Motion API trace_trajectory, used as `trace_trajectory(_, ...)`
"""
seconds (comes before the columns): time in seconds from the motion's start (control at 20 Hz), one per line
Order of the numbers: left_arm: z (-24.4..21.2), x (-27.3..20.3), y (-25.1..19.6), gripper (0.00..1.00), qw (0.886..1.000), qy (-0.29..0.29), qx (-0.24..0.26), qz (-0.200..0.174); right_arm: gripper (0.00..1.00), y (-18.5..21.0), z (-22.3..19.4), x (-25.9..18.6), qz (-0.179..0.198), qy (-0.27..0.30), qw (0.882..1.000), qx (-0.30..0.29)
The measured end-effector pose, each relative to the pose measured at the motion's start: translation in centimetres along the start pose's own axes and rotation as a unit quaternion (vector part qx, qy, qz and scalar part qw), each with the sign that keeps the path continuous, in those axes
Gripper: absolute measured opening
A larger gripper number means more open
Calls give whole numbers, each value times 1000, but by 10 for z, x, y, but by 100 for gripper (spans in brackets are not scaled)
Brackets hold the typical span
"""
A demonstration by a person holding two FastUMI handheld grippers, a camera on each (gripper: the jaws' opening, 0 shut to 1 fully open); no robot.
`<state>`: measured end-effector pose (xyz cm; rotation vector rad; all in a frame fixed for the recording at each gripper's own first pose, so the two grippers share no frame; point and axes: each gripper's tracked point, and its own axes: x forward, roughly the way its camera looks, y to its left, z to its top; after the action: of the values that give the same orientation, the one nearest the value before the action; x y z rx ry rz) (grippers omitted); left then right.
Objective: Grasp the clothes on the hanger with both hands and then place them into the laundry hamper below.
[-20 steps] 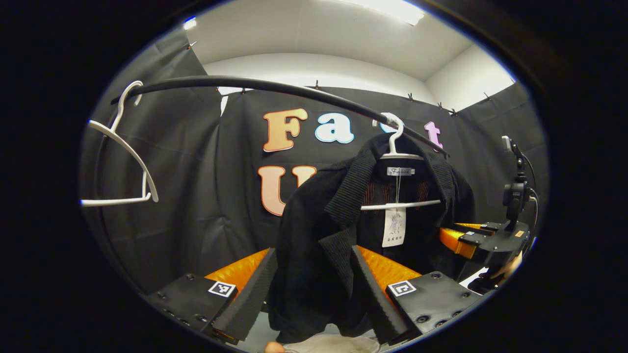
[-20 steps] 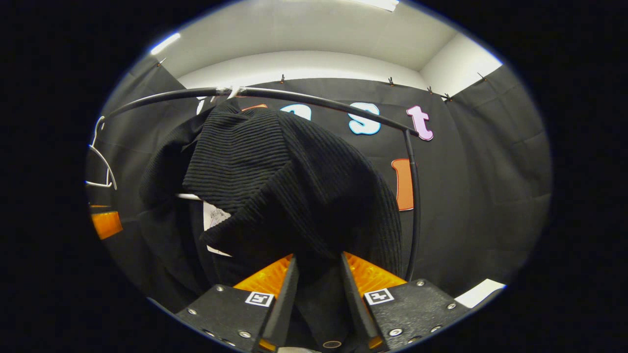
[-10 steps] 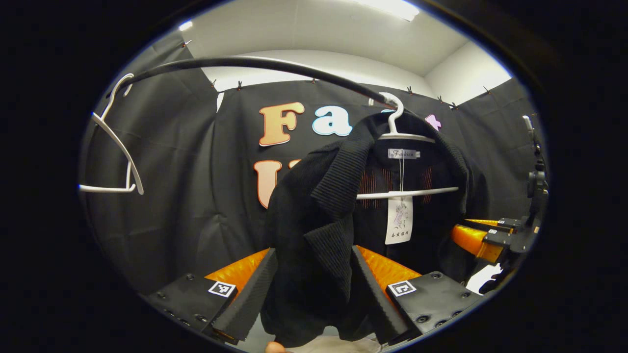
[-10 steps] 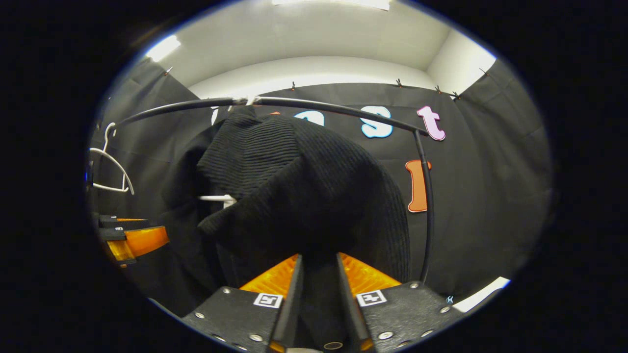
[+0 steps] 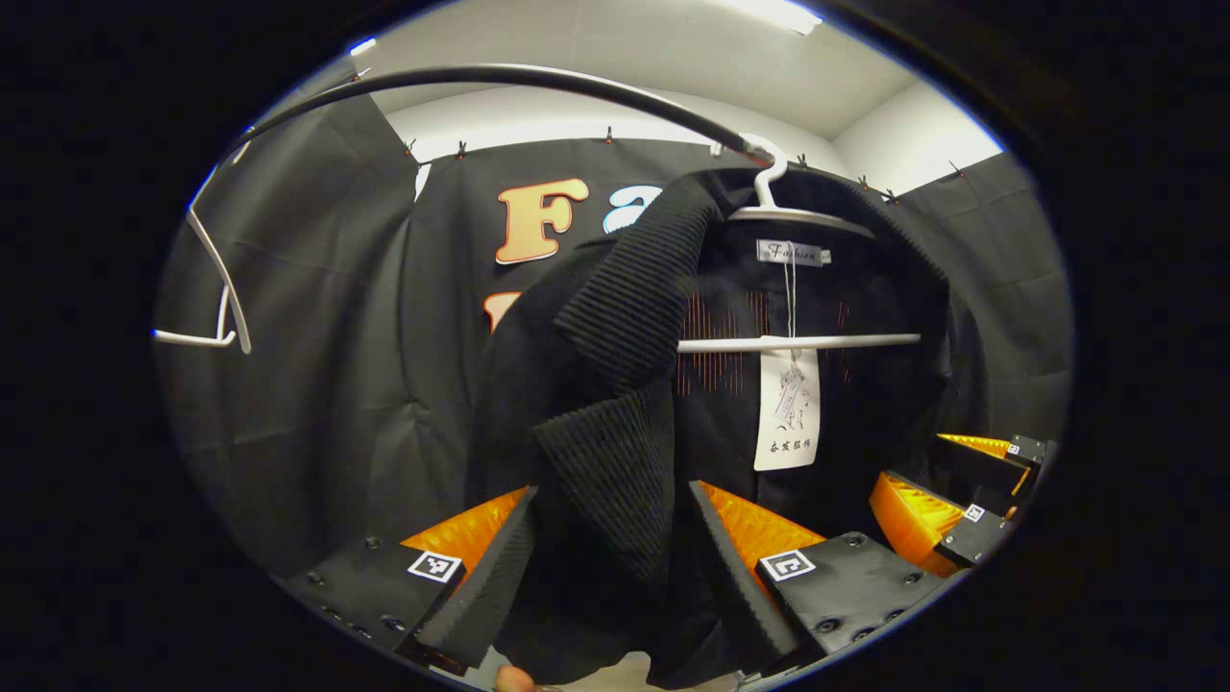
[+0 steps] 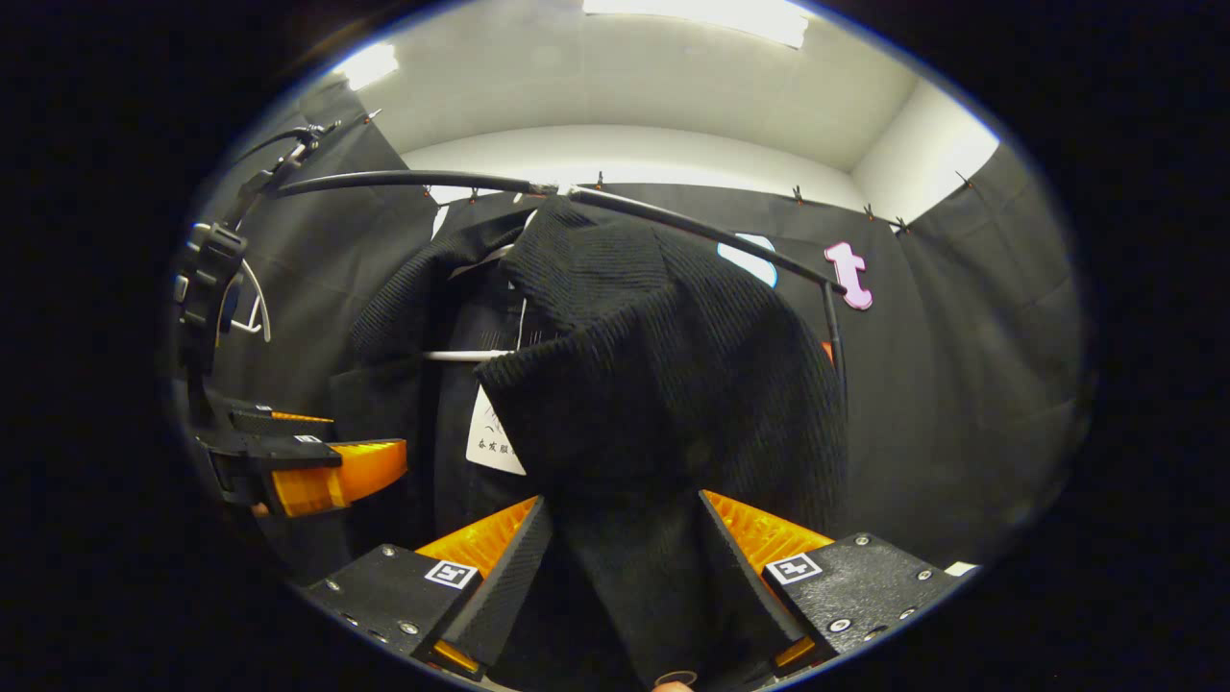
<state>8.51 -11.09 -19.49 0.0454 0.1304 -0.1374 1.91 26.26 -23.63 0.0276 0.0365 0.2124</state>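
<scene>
Fabric of the black jacket (image 5: 615,384) hangs between the fingers of both grippers while the garment sits on the white hanger (image 5: 798,216) hooked over the rail (image 5: 538,82). The left gripper (image 5: 610,567) has its fingers spread around the front panel; the right gripper (image 6: 620,577) likewise straddles cloth, not clamped (whether either pad touches cannot be told). A shallow bite risks slippage; a downward pull could snag the collar and drag the hanger off. The hamper is out of sight.

Bright ceiling strip light (image 6: 701,14) glares overhead — black cloth swallows detail below, and the rail (image 5: 500,77) bows with fisheye distortion.
</scene>
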Motion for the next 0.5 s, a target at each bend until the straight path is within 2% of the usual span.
trace_trajectory(0.05,-1,5,1,94,1000,0,3,6,93,4,0,1,4,0,1000,5)
trace_trajectory(0.15,-4,13,7,94,1000,-2,10,25,93,-1,-2,7,-9,8,1000,4)
trace_trajectory(0.25,-4,21,18,93,998,-12,39,48,93,-13,-3,18,-28,9,1000,6)
trace_trajectory(0.3,-7,24,19,95,997,-14,49,51,96,-18,-4,25,-36,7,999,5)
trace_trajectory(0.35,-5,25,19,96,997,-15,56,49,93,-21,-5,31,-42,7,999,3)
trace_trajectory(0.4,-5,25,18,99,997,-14,50,51,90,-23,-8,37,-45,7,999,3)
trace_trajectory(0.45,-4,24,16,99,998,-15,41,49,93,-23,-12,39,-48,13,999,7)
trace_trajectory(0.5,-4,24,16,96,998,-16,33,48,91,-20,-16,40,-45,18,999,17)
